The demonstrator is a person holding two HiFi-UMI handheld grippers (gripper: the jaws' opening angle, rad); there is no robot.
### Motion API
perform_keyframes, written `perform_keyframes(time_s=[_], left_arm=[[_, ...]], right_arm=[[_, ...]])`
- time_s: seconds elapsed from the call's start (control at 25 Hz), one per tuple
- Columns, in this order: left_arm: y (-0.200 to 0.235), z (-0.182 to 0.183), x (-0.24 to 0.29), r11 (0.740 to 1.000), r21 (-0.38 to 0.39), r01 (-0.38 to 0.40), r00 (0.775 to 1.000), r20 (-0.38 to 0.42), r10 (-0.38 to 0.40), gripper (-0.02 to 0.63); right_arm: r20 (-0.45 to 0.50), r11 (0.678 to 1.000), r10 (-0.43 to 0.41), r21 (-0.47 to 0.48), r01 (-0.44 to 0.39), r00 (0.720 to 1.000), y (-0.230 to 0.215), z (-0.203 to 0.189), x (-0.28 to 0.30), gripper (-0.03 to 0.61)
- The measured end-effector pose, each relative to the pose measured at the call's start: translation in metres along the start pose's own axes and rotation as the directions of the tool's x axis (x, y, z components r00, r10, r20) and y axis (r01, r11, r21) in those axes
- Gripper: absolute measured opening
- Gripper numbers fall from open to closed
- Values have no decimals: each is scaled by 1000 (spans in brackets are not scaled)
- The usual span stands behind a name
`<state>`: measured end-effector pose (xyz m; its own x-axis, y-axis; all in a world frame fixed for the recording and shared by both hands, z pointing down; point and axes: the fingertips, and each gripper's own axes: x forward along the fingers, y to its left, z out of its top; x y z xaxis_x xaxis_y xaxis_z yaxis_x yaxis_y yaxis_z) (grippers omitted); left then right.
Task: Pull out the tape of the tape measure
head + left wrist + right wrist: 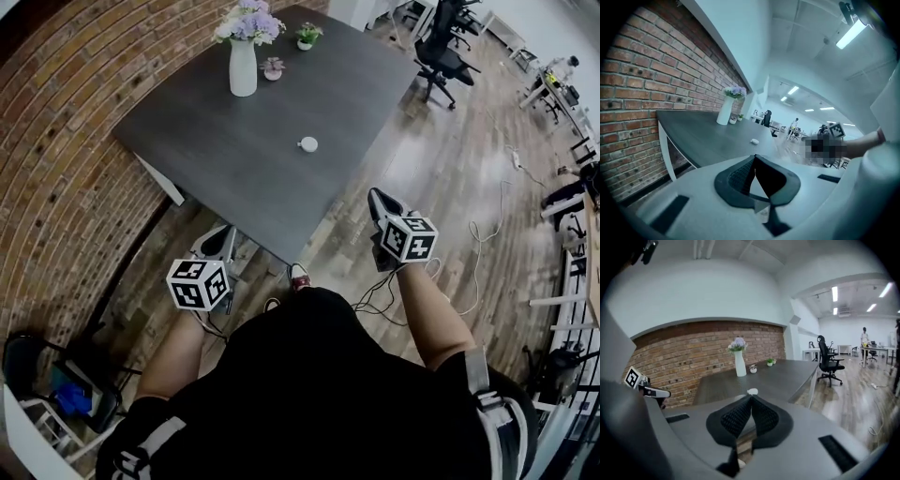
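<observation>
Jaws of my left gripper (225, 236) and right gripper (379, 199) are pressed together, empty, since the small round white tape measure (307, 143) lies well ahead.

table (234, 159): tape measure (307, 143) mid-top, well apart from vase (243, 67) at far end | small pot (273, 68) just right of vase | brick wall (56, 169) left | office chair (441, 58) far right

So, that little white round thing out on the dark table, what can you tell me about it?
That is presumably the tape measure: small, white and roundish, too small in these views to show a case seam, a tab or any tape pulled out. It lies flat on the dark, wood-look table, roughly mid-top and towards the near side, well apart from the white vase at the far end. Only the table top touches it.
</observation>
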<state>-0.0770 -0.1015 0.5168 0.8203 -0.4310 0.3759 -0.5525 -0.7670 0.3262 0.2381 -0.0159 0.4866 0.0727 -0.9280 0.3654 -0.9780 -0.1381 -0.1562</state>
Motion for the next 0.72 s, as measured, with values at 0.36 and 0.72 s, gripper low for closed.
perform_keyframes(time_s=[0.36, 0.72], left_arm=[[-7, -33, -2, 997, -54, -55, 996, -72, 51, 9], [37, -27, -14, 944, -154, -292, 956, -82, 282, 9]], right_arm=[[-263, 987, 125, -67, -148, 957, 24, -47, 112, 260], [-453, 936, 131, -237, -260, 882, 0, -30, 241, 262]])
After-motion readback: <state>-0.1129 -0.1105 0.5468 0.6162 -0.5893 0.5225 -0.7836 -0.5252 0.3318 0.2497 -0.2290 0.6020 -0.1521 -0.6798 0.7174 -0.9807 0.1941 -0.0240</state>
